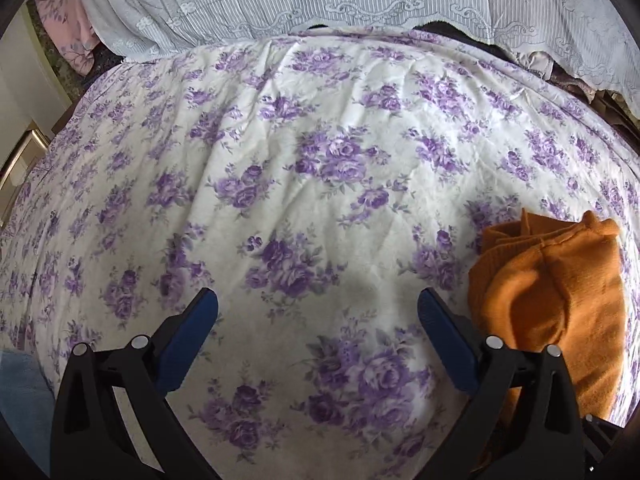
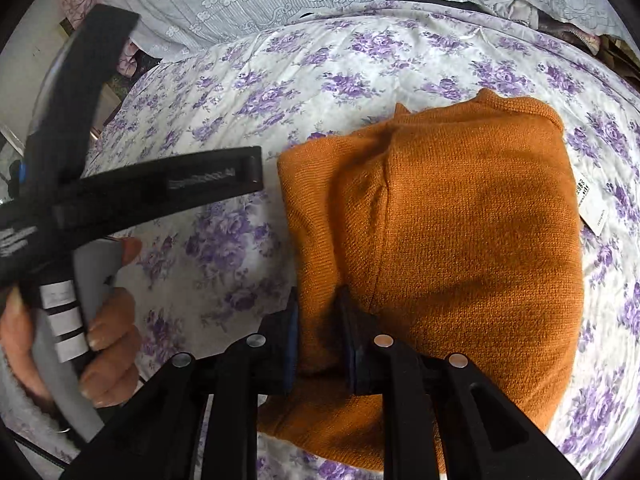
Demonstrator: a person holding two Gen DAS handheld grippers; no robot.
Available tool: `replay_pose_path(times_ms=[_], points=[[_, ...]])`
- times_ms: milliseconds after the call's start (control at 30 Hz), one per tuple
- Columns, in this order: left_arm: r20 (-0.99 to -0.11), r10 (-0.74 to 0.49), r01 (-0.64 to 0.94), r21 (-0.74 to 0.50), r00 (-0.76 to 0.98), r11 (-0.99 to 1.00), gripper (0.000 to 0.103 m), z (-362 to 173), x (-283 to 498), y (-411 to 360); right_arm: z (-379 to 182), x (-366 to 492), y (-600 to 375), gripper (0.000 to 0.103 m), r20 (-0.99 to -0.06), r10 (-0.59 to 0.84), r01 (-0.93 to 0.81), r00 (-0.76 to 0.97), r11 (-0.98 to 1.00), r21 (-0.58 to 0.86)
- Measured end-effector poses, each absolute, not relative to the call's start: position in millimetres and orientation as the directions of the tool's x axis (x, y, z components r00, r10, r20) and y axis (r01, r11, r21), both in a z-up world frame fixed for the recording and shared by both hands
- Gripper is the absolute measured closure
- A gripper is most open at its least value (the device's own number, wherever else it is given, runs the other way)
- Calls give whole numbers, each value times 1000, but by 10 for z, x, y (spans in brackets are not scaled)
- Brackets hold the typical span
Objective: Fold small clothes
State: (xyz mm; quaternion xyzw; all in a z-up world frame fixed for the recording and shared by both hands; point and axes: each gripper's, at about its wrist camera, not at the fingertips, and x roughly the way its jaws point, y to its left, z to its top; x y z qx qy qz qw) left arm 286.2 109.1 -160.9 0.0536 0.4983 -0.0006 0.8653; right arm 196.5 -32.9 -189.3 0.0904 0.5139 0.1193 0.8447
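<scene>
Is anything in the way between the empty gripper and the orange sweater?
No. The open left gripper hangs over bare purple-flowered bedsheet, and the folded orange knit sweater lies right beside it, already pinched by the right gripper.

Matt orange knit garment (image 2: 460, 216) on smooth floral cotton bedsheet (image 1: 280, 160).

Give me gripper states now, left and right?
Left gripper: open, nothing between the jaws, over the floral sheet.
Right gripper: closed on the orange knit garment.
</scene>
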Motion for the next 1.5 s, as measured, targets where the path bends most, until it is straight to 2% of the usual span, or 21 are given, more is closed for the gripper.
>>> replay_pose_path(times_ms=[100,267,400,433,467,600,633,733,767,867,1000,1067,1233,1367,1500], points=[[-858,27,80,79,513,994,5,-1519,2802,1034,-1858,1940,-379,80,-836,331,-120,438,943,311],[-845,18,131,104,534,986,5,-1435,2698,839,-1543,1766,-589,60,-792,374,-156,483,926,343],[-841,-12,156,86,541,984,5,-1369,2633,767,-1318,1670,-879,60,-764,300,-142,572,953,268],[-838,-18,164,85,545,983,5,-1361,2614,746,-1290,1691,-962,63,-758,272,-115,593,960,254],[-837,-23,174,87,547,981,5,-1366,2600,720,-1275,1741,-1031,72,-754,251,-91,607,965,248],[-847,7,200,133,531,971,5,-1512,2629,575,-1402,2102,-1231,81,-754,237,-13,612,957,290],[-851,17,204,145,525,968,5,-1577,2661,536,-1462,2172,-1267,82,-765,225,10,604,957,290],[-865,87,199,210,495,957,4,-1833,2805,418,-1814,2488,-1365,101,-820,186,82,542,959,272],[-867,97,201,220,489,955,4,-1898,2843,388,-1950,2574,-1412,103,-839,186,101,511,956,274],[-857,126,184,248,500,951,4,-1978,2943,319,-2007,2610,-1488,103,-826,230,126,514,933,338],[-863,115,189,234,491,954,4,-1893,2982,335,-1840,2438,-1498,103,-800,232,102,553,935,341],[-859,84,195,209,505,958,4,-1764,2892,405,-1677,2261,-1480,98,-775,230,63,589,942,328],[-845,-14,269,154,534,951,4,-1479,2487,541,-1404,1730,-1429,98,-744,230,-7,628,957,290],[-865,-67,338,122,497,933,4,-1539,2144,525,-1486,1431,-1407,98,-764,262,-6,589,947,320],[-885,-4,335,172,466,926,4,-1946,2073,420,-1898,1447,-1390,103,-830,267,36,490,945,325]])
